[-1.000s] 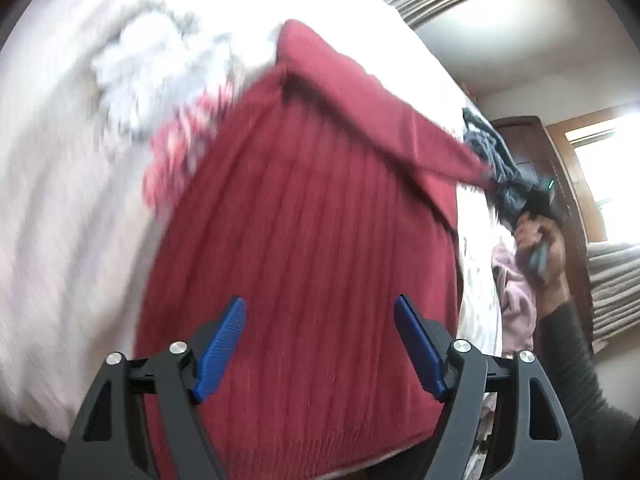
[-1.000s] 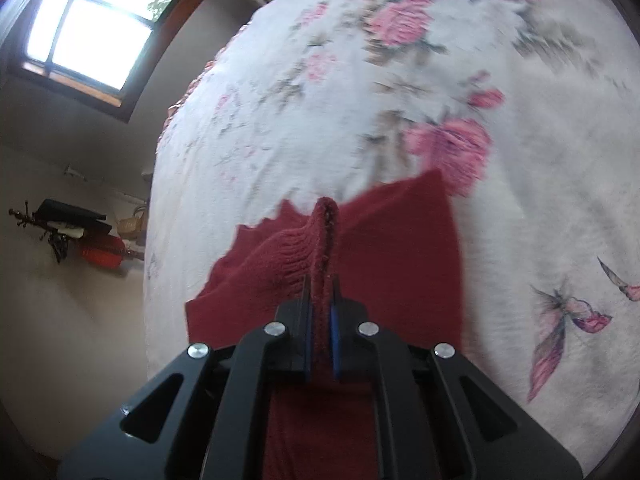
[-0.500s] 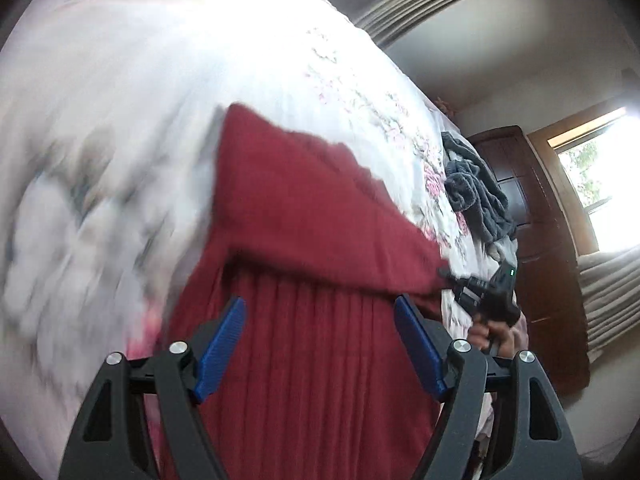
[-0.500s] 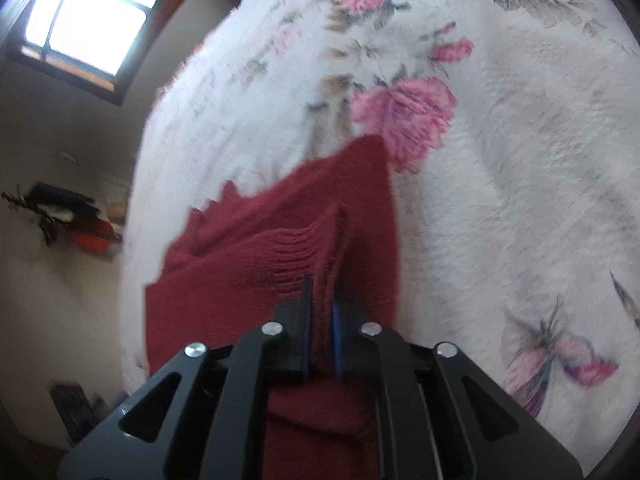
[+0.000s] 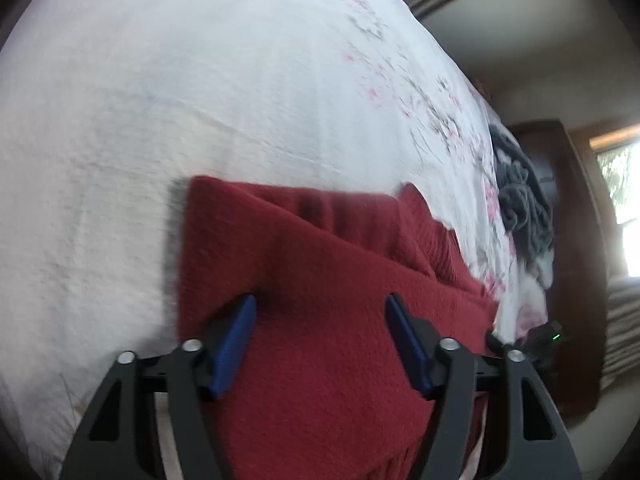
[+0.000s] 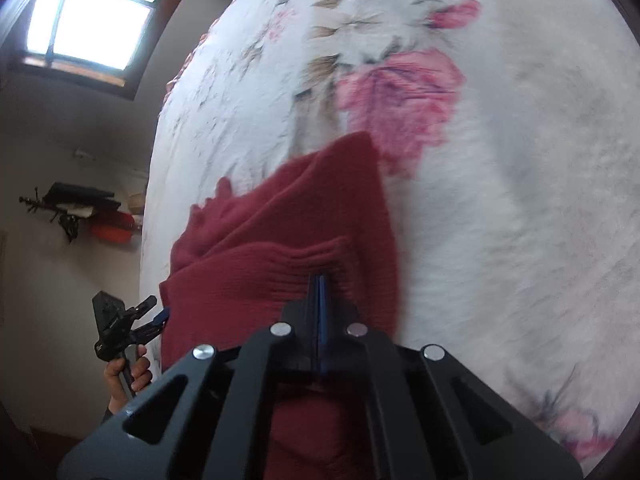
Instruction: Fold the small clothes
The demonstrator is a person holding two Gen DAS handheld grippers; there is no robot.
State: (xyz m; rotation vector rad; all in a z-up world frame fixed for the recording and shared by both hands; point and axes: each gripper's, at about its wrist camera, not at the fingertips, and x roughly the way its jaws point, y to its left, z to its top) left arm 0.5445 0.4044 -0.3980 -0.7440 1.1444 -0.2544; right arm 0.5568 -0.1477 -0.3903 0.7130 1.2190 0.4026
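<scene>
Left wrist view: floral bedspread (image 5: 240,92) filling the frame, red knit sweater (image 5: 320,280) lying partly folded on its near edge, grey garment (image 5: 524,200) bunched at the far side. Left gripper (image 5: 320,320) spread wide above the sweater. Right gripper (image 6: 320,280) pinched tight on the sweater's ribbed hem.

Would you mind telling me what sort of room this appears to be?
Most likely a bedroom: a bed with a white quilted floral bedspread, a dark wooden wardrobe, and a pile of grey clothes lying on the bed.
</scene>
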